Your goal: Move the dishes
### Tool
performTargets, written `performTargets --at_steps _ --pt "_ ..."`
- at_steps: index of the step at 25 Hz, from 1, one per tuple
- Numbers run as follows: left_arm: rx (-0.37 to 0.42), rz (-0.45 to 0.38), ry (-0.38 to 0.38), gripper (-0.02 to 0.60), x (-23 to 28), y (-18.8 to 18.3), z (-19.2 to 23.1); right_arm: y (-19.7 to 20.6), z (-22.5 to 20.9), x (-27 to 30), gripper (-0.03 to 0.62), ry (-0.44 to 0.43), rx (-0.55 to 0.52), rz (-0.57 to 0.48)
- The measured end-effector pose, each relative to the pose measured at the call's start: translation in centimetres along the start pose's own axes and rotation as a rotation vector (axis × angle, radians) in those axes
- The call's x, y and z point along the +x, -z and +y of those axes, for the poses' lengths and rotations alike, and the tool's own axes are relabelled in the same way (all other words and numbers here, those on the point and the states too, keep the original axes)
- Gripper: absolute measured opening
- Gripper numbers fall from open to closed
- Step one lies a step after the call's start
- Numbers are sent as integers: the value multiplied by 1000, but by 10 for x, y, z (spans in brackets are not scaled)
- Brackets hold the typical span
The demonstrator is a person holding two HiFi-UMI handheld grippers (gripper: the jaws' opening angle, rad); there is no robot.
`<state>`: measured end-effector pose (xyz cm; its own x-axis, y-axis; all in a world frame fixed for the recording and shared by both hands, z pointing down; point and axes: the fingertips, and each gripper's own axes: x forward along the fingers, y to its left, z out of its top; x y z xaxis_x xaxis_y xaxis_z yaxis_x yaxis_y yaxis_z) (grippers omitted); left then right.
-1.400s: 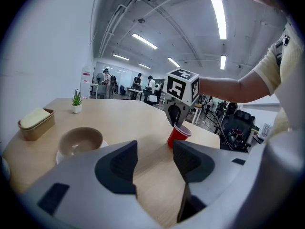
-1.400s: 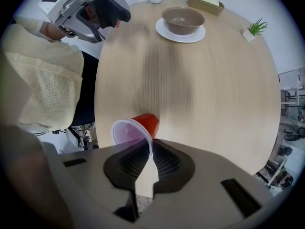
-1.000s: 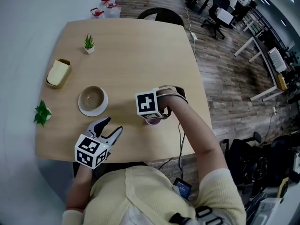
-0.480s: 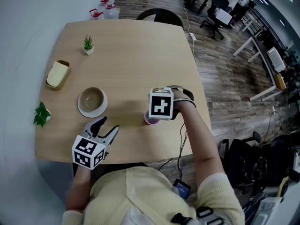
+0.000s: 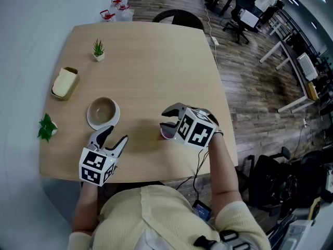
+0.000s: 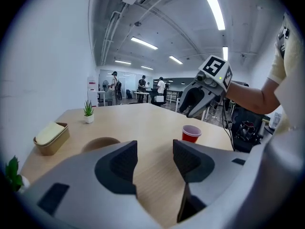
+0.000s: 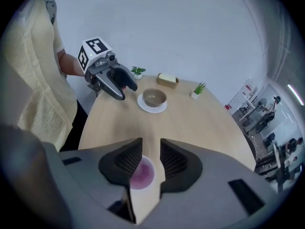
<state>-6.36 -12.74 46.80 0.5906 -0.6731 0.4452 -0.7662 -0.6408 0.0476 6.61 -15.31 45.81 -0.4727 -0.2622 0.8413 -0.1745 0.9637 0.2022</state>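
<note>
A brown bowl (image 5: 103,108) sits on a white saucer (image 5: 93,121) at the table's left. A red cup (image 5: 167,133) with a pale inside stands upright near the front edge. My right gripper (image 5: 166,117) hovers just above the cup and points down at it. Its jaws have just been closing a little but stand open, with nothing pressed between them. In the right gripper view the cup's mouth (image 7: 141,173) shows below the jaws. My left gripper (image 5: 114,135) is open and empty, just in front of the saucer. The bowl (image 6: 99,142) is partly hidden behind its left jaw.
A tan box (image 5: 64,81) with a yellow block lies at the left edge. Small potted plants (image 5: 98,48) (image 5: 47,125) stand by that side. A dark chair (image 5: 179,17) is at the far end. The table's front edge (image 5: 156,176) runs close to the person's body.
My right gripper has risen off the cup and swung its marker cube to the right, so its jaws now show. The cup stays on the table. The left gripper edged toward the saucer.
</note>
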Motion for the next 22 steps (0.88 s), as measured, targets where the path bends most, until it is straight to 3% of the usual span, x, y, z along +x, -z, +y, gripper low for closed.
performTargets --at_steps 5,11,17,22 --pt "4 26 -30 241 -1 1 16 -9 -9 -9 130 131 119 -165" --pt "2 56 -76 241 -1 2 35 -19 -8 -16 123 223 234 -323" --pt "127 144 -120 241 5 12 49 -30 -3 -23 109 339 266 -419" --pt "285 280 -132 241 11 26 54 -31 0 -31 104 353 337 -493"
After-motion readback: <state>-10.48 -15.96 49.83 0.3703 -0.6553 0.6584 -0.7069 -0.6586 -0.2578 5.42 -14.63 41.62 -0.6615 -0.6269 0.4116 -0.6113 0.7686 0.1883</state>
